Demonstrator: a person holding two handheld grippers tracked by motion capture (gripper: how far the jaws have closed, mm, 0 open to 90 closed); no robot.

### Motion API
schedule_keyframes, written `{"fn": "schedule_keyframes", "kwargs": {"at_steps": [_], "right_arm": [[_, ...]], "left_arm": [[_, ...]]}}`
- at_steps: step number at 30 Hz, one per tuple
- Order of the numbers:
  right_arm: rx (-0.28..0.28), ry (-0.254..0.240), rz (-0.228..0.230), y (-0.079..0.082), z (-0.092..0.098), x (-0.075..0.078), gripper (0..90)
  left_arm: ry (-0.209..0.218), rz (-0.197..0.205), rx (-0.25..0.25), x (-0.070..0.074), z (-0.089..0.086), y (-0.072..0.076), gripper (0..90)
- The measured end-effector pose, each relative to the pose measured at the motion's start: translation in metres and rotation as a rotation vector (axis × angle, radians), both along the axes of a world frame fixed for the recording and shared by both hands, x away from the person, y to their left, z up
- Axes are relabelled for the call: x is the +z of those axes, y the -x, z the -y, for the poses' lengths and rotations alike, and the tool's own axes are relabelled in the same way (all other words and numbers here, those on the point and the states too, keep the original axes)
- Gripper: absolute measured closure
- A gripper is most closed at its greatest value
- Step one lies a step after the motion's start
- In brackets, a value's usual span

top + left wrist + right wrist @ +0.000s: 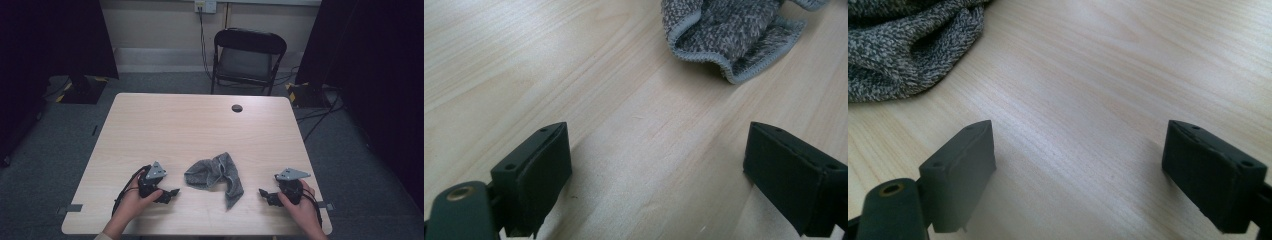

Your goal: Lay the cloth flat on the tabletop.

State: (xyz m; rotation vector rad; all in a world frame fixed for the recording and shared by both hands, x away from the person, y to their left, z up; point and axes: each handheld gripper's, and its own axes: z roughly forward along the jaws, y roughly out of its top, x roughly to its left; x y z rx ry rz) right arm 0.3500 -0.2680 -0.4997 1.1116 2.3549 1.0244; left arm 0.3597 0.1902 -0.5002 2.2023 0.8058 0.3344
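High view shows us a crumpled grey knitted cloth lying on the light wooden table, near its front edge and between our two hands. Our left claw rests on the table just left of the cloth, apart from it; our right claw rests to the cloth's right, also apart. Both claws stand wide open and grip nothing. From the left gripper view we see the cloth's hemmed edge ahead of the jaws, bare wood between them. From the right gripper view the cloth lies ahead and to the left.
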Motion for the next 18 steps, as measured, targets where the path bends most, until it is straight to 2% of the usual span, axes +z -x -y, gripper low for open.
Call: {"fn": "schedule_keyframes", "kwargs": {"at_steps": [18], "right_arm": [[0.009, 0.003, -0.008, -0.0029, -0.0003, -0.0002, 9.7]], "left_arm": [[-0.002, -0.002, 0.001, -0.0001, 0.0002, 0.0027, 9.6]]}}
